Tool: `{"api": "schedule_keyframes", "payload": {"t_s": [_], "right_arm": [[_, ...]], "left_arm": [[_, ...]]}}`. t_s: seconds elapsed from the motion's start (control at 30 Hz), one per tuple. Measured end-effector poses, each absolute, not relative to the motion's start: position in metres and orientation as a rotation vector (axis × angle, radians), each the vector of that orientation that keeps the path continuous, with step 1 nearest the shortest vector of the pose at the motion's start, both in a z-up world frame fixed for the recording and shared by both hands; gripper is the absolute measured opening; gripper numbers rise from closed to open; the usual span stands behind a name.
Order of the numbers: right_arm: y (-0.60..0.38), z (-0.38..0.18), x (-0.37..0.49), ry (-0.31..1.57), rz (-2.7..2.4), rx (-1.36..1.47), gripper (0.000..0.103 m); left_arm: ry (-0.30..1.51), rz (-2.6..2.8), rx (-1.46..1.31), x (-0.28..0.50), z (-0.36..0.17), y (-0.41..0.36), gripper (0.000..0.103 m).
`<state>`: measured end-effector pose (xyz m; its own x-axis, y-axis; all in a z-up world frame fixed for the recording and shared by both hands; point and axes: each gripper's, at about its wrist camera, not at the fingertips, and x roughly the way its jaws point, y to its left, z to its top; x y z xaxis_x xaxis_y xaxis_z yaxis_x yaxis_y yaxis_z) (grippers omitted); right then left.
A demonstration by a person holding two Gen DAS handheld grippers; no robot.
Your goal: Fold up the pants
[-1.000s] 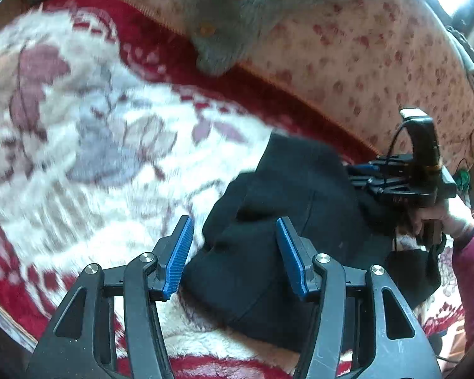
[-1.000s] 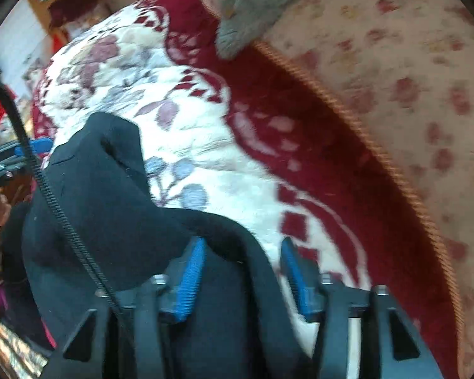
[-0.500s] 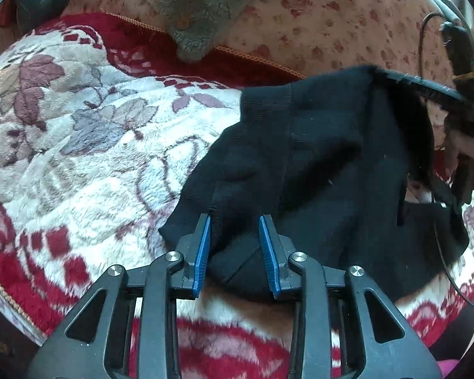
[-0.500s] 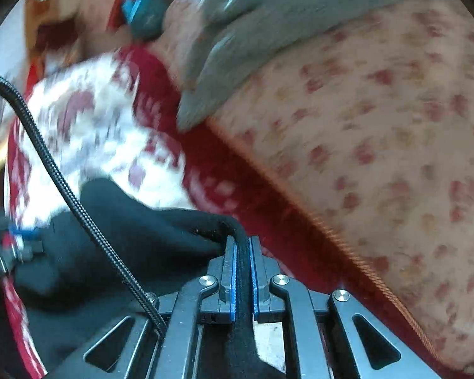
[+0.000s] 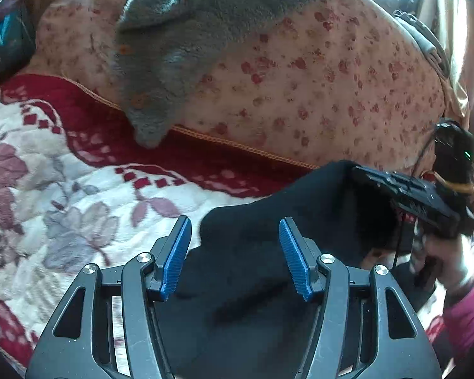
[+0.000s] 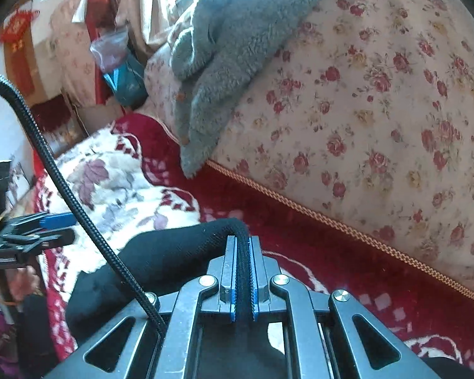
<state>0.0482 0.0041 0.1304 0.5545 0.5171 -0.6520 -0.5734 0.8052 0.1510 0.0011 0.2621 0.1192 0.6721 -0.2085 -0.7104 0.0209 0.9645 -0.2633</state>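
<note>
Pants [image 5: 252, 271], black and bunched, lay on the bed's red-and-white floral blanket [image 5: 63, 214], near its front edge and short of the red border that ran along the flowered quilt [image 5: 316, 94]. The left hand-held gripper [image 5: 235, 257] hung over the near part of the cloth with its blue pads [image 5: 177, 252] spread wide apart, gripping nothing. The right hand-held gripper [image 6: 243, 271] had its pads pressed together on a raised fold of the pants [image 6: 161, 252], which stood lifted off the blanket [image 6: 117, 183] at that point. A grey fleece throw [image 5: 180, 41] drooped down the quilt toward the red border. A braided cable [image 6: 63, 186] crossed the right wrist view.
</note>
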Motion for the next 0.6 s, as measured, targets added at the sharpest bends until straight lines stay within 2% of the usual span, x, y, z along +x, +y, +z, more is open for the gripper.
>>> {"api": "schedule_keyframes", "payload": {"t_s": [0.13, 0.27, 0.47, 0.6], "right_arm": [[0.011, 0.146, 0.027, 0.710, 0.674, -0.113, 0.006], [0.015, 0.158, 0.016, 0.687, 0.692, -0.113, 0.006], [0.017, 0.173, 0.006, 0.665, 0.776, -0.014, 0.004], [0.020, 0.180, -0.001, 0.647, 0.725, -0.067, 0.004]], "left_arm": [[0.820, -0.236, -0.236, -0.012, 0.114, 0.239, 0.058], [0.908, -0.176, -0.131, -0.012, 0.086, 0.211, 0.058], [1.015, -0.142, -0.209, 0.033, 0.047, 0.203, 0.058], [1.004, -0.121, -0.219, 0.024, 0.049, 0.208, 0.058]]}}
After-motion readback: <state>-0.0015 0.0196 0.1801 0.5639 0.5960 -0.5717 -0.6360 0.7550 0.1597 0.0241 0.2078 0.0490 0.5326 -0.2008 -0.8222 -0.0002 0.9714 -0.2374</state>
